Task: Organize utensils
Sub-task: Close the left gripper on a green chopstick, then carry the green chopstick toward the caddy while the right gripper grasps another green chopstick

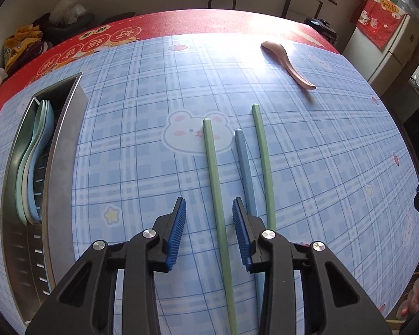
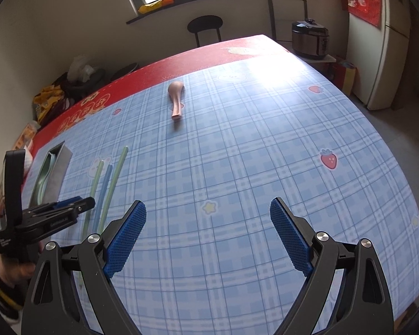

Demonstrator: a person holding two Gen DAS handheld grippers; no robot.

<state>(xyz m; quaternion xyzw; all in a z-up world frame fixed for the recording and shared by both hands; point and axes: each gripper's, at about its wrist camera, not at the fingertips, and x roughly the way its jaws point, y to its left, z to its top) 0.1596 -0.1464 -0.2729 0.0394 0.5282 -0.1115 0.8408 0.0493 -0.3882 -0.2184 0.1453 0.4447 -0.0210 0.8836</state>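
Three chopsticks lie side by side on the blue plaid table [image 1: 329, 150]: a green one [image 1: 212, 164], a blue one [image 1: 243, 159] and a second green one [image 1: 262, 150]. My left gripper [image 1: 209, 213] hovers low over them, its jaws partly apart. The left green chopstick runs between the pads, and neither pad touches it. A pink spoon [image 1: 292, 65] lies farther back on the cloth. In the right wrist view my right gripper [image 2: 208, 206] stands wide open over bare cloth, holding nothing, with the pink spoon [image 2: 176, 99] well ahead and the left gripper [image 2: 79, 205] at its left.
A metal utensil holder [image 1: 67, 145] lies on its side at the left with pale green and blue spoons [image 1: 35, 164] in it. The cloth's red border [image 1: 181, 23] marks the far edge. Beyond stand a stool [image 2: 205, 26], a rice cooker [image 2: 310, 39] and a fridge [image 2: 388, 55].
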